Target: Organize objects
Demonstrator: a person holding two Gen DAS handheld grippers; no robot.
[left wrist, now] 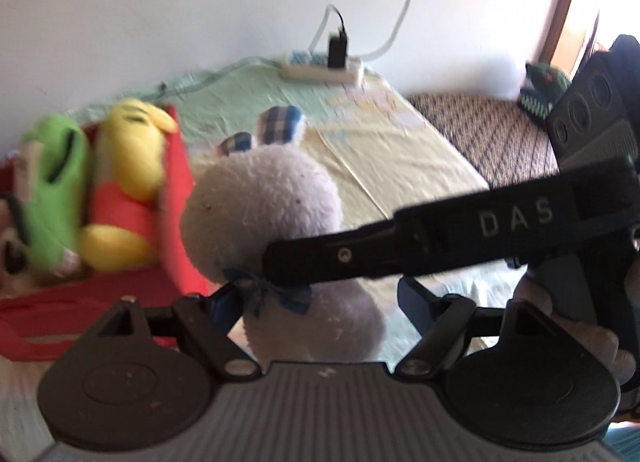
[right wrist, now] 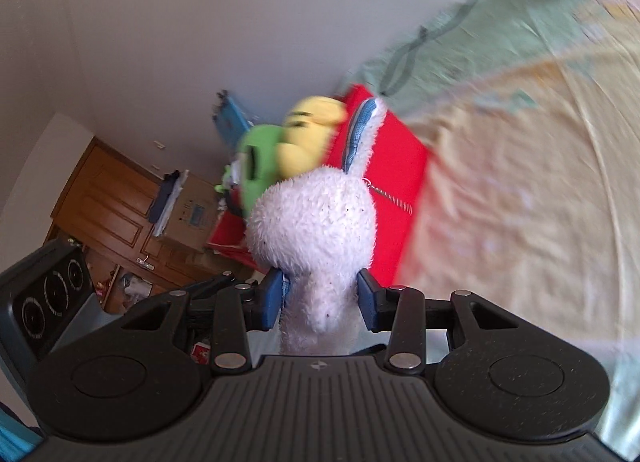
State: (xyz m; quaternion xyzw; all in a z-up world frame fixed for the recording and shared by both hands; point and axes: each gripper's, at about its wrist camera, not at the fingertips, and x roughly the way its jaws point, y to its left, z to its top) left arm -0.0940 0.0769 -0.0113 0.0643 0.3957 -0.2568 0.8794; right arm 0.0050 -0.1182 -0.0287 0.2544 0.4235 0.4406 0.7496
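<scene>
My right gripper (right wrist: 320, 302) pinches the white plush rabbit (right wrist: 316, 218) at its neck, both blue pads (right wrist: 270, 302) pressed into the fur; the rabbit hangs off the bed, its head towards the red box (right wrist: 394, 182); my left gripper (left wrist: 316, 300) stands spread, one blue pad just beside the rabbit's bow and body, the other apart from it, and I cannot tell whether the near one touches. In the left view the black arm of my right gripper, lettered DAS, crosses in front of the rabbit's neck and hides part of it.

The red box sits on the yellow and green bedsheet (left wrist: 380, 142) beside the wall; in it lie two plush toys, one green (left wrist: 52, 190) and one yellow with a red shirt (left wrist: 128, 182), leaning side by side. A white power strip (left wrist: 320, 70) lies at the far edge of the bed with one black plug in it and a white cable running up the wall. Beyond the sheet is a patterned mattress (left wrist: 480, 130), and on it one dark green toy with a toothed mouth (left wrist: 544, 90). In the right view a wooden wardrobe and a cardboard box stand in the background.
</scene>
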